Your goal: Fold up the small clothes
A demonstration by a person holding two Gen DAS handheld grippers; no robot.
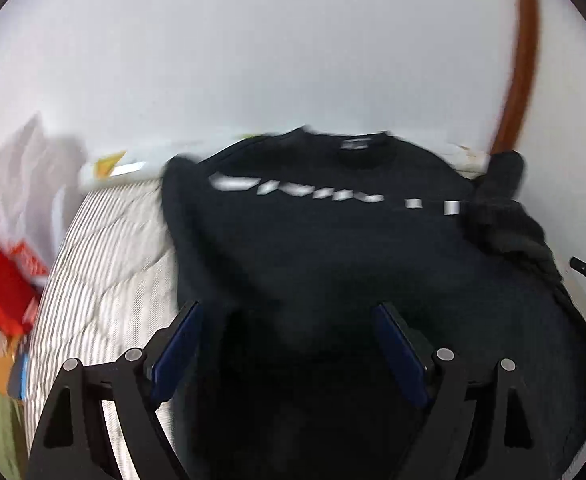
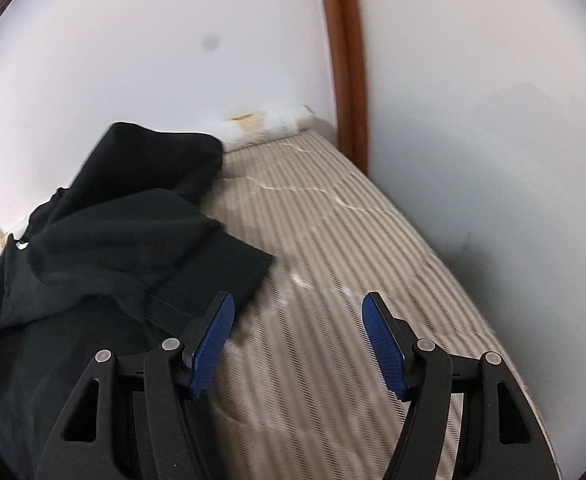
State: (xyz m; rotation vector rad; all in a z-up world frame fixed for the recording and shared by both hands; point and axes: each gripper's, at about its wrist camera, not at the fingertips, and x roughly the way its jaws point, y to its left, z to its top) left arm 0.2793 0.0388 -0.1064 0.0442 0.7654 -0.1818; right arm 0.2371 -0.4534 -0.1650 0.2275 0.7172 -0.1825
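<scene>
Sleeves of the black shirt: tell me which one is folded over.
The right sleeve, folded inward over the black shirt; the left sleeve lies spread outward.

Black sweatshirt [image 1: 333, 248] lettered in white, mattress [image 2: 333, 240] striped beige and white, gripper pads [image 2: 385, 348] ribbed blue, wall [image 1: 253, 60] painted white.

From my station I can make out no text that reads. The black shirt [image 1: 333, 248] carries a row of pale letters [image 1: 317, 194] across its chest in the left wrist view, but they are smeared into streaks and I cannot tell a single character. A small tag [image 1: 355, 145] sits inside its collar, too blurred to read. The red packaging [image 1: 1, 276] at the left edge of that view bears white marks that could be print, equally unreadable. In the right wrist view I find no lettering at all.
</scene>
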